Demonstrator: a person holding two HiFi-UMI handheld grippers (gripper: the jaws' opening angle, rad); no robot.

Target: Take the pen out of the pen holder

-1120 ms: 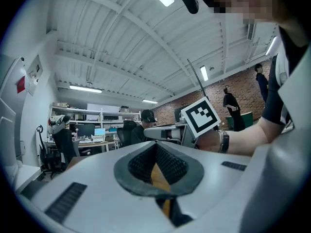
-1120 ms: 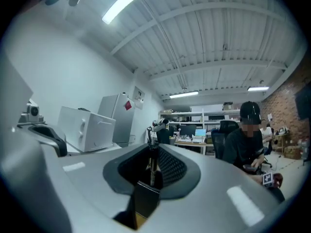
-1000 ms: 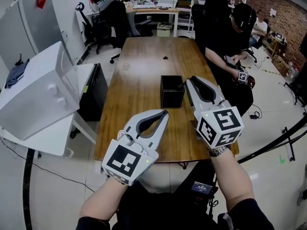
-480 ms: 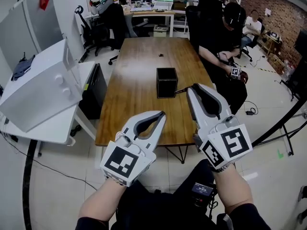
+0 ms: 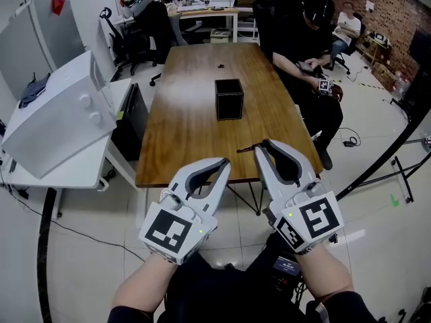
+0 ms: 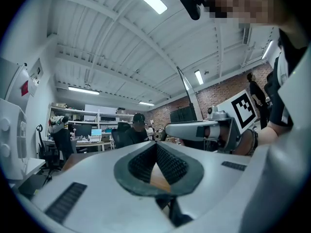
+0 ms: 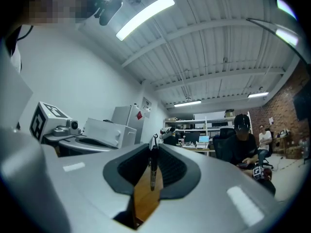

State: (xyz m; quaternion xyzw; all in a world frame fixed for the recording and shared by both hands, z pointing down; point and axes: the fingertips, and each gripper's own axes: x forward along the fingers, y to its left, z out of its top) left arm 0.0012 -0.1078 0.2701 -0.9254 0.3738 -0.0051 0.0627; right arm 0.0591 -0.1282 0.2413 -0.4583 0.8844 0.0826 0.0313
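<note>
The black square pen holder (image 5: 229, 99) stands upright in the middle of the long wooden table (image 5: 182, 133). My right gripper (image 5: 259, 147) is off the table's near edge, shut on a dark slim pen (image 5: 245, 149) that sticks out to the left of its tips. In the right gripper view the pen (image 7: 152, 169) stands upright, pinched between the pads. My left gripper (image 5: 225, 161) hangs beside it, a little nearer to me, shut with nothing in it; its tips meet in the left gripper view (image 6: 156, 144).
A person in black (image 5: 311, 42) sits at the table's right side, handling another marker cube. A white appliance (image 5: 57, 120) on a white side table and a black cabinet (image 5: 131, 116) stand left. A small dark item (image 5: 220, 66) lies far on the table. Office chairs and desks lie beyond.
Both grippers have drawn back from the holder, past the table's near edge. The pen has come away with the right gripper. The holder stays in place.
</note>
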